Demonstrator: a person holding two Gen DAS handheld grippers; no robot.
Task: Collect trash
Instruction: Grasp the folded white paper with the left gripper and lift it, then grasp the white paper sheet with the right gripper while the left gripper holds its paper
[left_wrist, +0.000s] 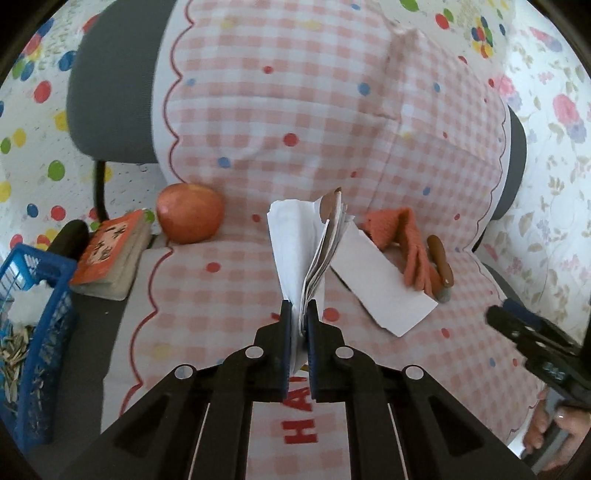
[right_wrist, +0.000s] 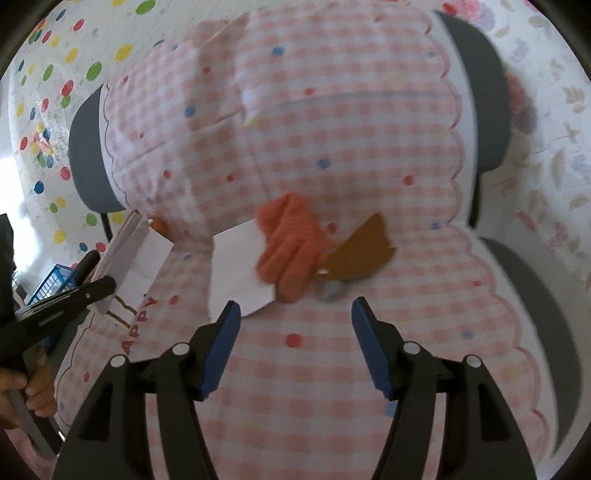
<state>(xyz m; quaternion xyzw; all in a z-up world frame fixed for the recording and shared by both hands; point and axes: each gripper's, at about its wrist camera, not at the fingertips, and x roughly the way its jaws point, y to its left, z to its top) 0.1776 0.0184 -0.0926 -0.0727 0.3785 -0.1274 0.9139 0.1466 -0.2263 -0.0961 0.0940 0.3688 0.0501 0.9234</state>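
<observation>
Left jaws: the left gripper (left_wrist: 298, 314), at the lower centre of the left wrist view, is clamped tight on the bottom edge of a folded wad of white paper sheets (left_wrist: 303, 243).
Held paper: it stands up from between the blue pads, long axis running up the frame, and fans open toward the top, where a brown torn scrap shows at its tip.
Right jaws: the right gripper (right_wrist: 291, 314), at the lower centre of the right wrist view, stands apart with nothing between the pads, above bare cloth.
Writing: red capitals "HA" show on the pink-and-white gingham cloth (left_wrist: 229, 295) under the left gripper; "APPY" reads along its edge in the right wrist view.
Loose paper: a flat white rectangular sheet (left_wrist: 384, 284) lies on the cloth just right of the held wad, long axis slanting from upper left to lower right.
Beyond it: an orange knitted glove (left_wrist: 406, 247) overlaps the sheet's far end, touching a brown-handled tool (left_wrist: 441, 260).
Left side: a blue plastic mesh basket (left_wrist: 48, 295) holding seed husks and white tissue sits at the far left, then a small orange-covered book (left_wrist: 110, 251), then a red apple (left_wrist: 190, 212).
Far: a grey chair back (left_wrist: 110, 92) rises behind the cloth.
</observation>
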